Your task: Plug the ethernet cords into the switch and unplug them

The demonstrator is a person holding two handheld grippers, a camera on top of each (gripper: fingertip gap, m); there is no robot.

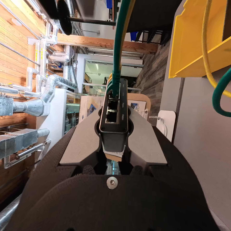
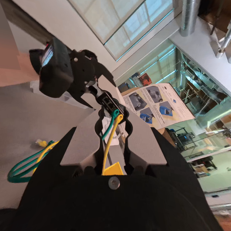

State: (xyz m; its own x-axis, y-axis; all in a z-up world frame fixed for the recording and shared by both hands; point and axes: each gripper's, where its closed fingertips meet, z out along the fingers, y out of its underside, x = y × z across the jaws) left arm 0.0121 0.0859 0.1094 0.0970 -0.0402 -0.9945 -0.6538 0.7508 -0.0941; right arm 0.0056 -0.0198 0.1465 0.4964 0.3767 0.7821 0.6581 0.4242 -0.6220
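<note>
My left gripper (image 1: 114,110) is shut on a black switch (image 1: 113,126) and holds it in the air. The two near ports are empty. A green cord (image 1: 116,52) is plugged into a far port, with a yellow cord just behind it. In the right wrist view the switch (image 2: 108,102) shows with the green plug (image 2: 115,112) and yellow plug (image 2: 120,117) in its end ports. My right gripper (image 2: 113,113) is open, its fingertips either side of those plugs, and both cords run back between its fingers. The left gripper (image 2: 100,95) is beyond it.
A yellow bin (image 1: 193,50) stands on the grey table (image 2: 37,118). The cords loop over the table (image 2: 18,172), and a loose yellow plug (image 2: 40,142) lies there. A printed sheet on cardboard (image 2: 156,103) stands behind the switch. About 11 cm separates my left fingertips from my right.
</note>
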